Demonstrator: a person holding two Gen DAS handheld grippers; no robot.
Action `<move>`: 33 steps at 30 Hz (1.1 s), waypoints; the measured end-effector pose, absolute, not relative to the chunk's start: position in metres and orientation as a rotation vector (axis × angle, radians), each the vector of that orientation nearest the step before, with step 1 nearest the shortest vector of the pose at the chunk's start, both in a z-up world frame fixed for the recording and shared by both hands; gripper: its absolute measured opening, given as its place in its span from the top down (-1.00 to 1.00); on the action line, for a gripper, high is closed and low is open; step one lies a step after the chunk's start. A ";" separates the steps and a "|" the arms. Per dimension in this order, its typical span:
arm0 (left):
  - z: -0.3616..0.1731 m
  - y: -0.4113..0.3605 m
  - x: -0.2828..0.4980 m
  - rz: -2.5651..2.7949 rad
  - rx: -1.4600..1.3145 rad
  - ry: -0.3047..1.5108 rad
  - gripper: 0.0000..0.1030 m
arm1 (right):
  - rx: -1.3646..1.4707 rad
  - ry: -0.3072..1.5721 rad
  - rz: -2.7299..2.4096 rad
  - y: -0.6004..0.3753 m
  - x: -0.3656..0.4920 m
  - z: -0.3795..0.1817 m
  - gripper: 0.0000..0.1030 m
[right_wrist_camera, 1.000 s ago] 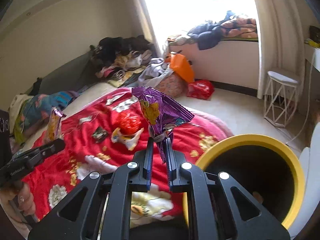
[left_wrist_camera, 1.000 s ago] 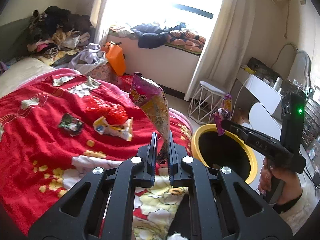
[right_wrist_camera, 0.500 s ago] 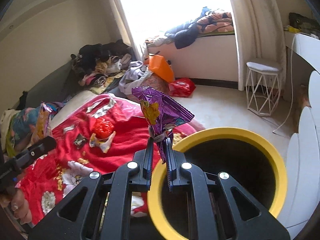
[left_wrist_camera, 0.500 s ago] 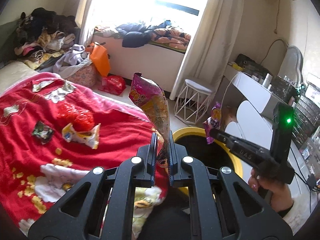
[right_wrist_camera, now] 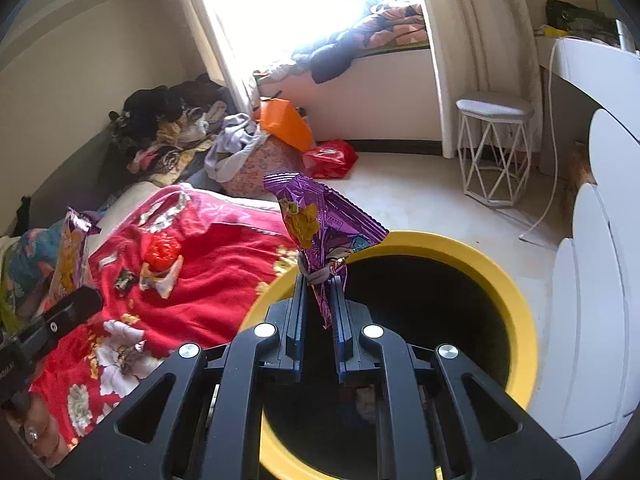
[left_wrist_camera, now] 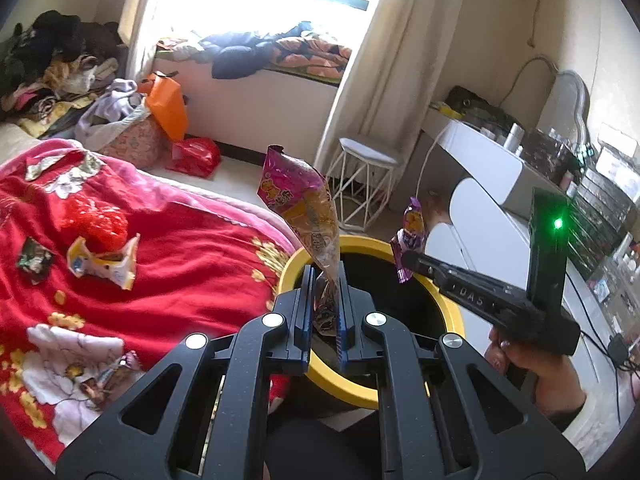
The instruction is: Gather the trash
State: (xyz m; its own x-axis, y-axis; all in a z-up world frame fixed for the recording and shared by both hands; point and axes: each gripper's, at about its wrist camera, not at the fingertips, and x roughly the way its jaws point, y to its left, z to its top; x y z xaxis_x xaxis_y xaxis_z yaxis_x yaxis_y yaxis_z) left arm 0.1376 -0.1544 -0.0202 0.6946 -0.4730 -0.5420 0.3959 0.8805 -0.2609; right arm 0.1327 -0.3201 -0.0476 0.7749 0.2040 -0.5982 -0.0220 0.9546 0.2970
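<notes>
My left gripper (left_wrist_camera: 325,276) is shut on a pink and orange snack bag (left_wrist_camera: 302,210) that stands upright over the near rim of the yellow bin (left_wrist_camera: 454,312). My right gripper (right_wrist_camera: 321,280) is shut on a purple snack bag (right_wrist_camera: 320,224), held above the black mouth of the same yellow bin (right_wrist_camera: 516,292). In the left wrist view the right gripper (left_wrist_camera: 406,258) reaches in from the right with the purple snack bag (left_wrist_camera: 410,232) over the bin. A red crumpled wrapper (left_wrist_camera: 94,222), a white and yellow wrapper (left_wrist_camera: 104,264) and a dark wrapper (left_wrist_camera: 34,260) lie on the red blanket (left_wrist_camera: 180,272).
A white wire stool (left_wrist_camera: 366,184) and a white dresser (left_wrist_camera: 488,184) stand beyond the bin. An orange bag (left_wrist_camera: 166,110), a red bag (left_wrist_camera: 194,156) and a pile of clothes (left_wrist_camera: 48,68) sit near the window. The bed edge borders the bin on the left.
Both grippers have moved off the bed toward the bin, each still holding its bag. The bin's mouth now lies under the right gripper and at the left gripper's tips.
</notes>
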 end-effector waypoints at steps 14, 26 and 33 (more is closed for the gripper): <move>-0.053 -0.191 0.157 -0.556 -0.100 0.740 0.89 | 0.348 0.725 0.069 -0.358 0.132 -0.068 0.78; -0.078 -0.222 0.171 -0.604 -0.071 0.797 0.89 | 0.374 0.787 0.061 -0.375 0.136 -0.086 0.77; -0.088 -0.230 0.182 -0.596 -0.054 0.824 0.88 | 0.393 0.815 0.069 -0.381 0.135 -0.093 0.75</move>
State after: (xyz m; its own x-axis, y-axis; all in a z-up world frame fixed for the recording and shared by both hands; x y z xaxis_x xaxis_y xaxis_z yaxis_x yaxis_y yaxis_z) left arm 0.1817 -0.2305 -0.0877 0.5258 -0.5185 -0.6743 0.4778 0.8359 -0.2702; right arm 0.1354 -0.3809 -0.0931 0.6877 0.2091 -0.6952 0.0896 0.9258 0.3671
